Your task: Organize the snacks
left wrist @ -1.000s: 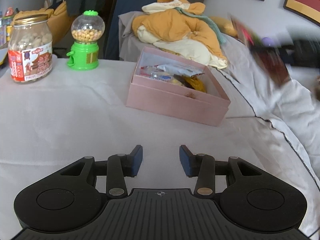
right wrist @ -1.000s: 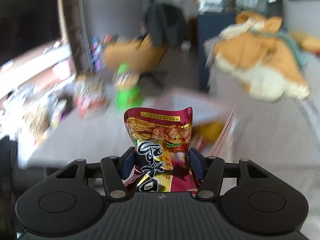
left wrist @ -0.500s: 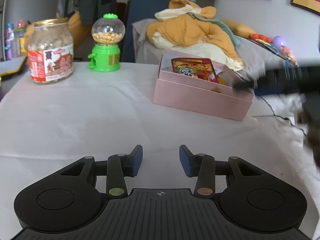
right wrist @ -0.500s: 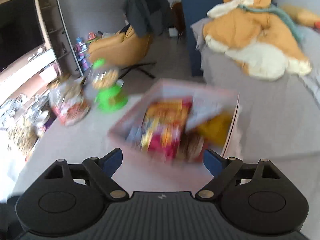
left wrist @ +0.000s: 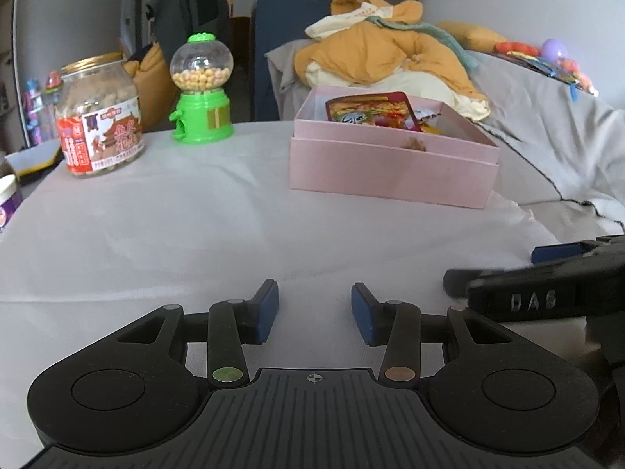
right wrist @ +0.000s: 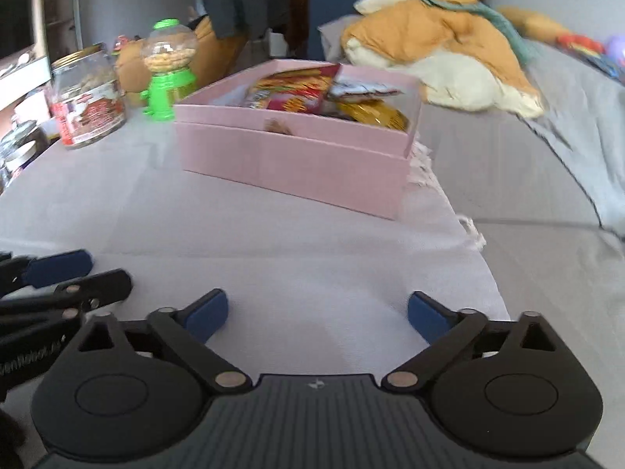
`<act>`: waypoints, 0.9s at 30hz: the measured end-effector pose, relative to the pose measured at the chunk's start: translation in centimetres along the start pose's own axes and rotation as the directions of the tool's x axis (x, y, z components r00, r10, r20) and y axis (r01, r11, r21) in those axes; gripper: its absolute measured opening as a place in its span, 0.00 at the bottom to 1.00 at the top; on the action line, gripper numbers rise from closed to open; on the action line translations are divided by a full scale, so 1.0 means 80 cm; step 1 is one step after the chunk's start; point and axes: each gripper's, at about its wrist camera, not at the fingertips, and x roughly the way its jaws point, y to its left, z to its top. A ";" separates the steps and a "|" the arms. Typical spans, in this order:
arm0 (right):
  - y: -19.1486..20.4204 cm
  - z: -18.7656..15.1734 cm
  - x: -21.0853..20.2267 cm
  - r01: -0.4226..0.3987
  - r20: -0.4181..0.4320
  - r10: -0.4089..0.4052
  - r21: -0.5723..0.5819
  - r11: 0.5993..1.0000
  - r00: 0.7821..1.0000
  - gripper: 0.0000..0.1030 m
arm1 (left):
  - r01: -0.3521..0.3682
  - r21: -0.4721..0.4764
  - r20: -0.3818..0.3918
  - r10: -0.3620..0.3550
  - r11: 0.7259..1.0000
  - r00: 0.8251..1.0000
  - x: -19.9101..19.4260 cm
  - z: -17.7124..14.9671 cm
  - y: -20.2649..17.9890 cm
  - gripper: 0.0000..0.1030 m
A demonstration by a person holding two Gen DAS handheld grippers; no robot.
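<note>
A pink box stands on the white-clothed table and holds several snack packets. A red packet leans on top of the others inside it. My left gripper hovers low over the cloth in front of the box, its jaws opening a little with nothing between them. My right gripper is low over the cloth nearer the table's right edge, its jaws opening wide and empty. Each gripper shows at the edge of the other's view: the right gripper, the left gripper.
A glass jar of snacks and a green candy dispenser stand at the back left. More jars sit at the left edge. A bed with an orange garment lies behind and to the right of the table.
My right gripper let go of the red packet, which now lies in the pink box, then sank toward the table with jaws spread. The left gripper dropped slightly.
</note>
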 end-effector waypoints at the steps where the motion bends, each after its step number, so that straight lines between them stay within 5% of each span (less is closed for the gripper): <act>1: -0.004 0.002 0.000 -0.007 -0.003 0.007 0.024 1.000 1.000 1.00 | -0.005 0.003 -0.001 0.005 1.000 1.000 0.000 0.000 -0.001 0.46; 8: -0.002 -0.017 -0.005 0.028 0.070 -0.030 0.028 0.999 0.997 1.00 | -0.024 0.025 -0.002 0.024 0.999 1.000 0.003 0.001 -0.005 0.48; 27: -0.004 -0.016 -0.005 0.010 0.072 -0.012 0.029 1.000 0.997 1.00 | -0.038 0.042 -0.003 0.038 0.998 0.999 0.010 0.005 -0.006 0.49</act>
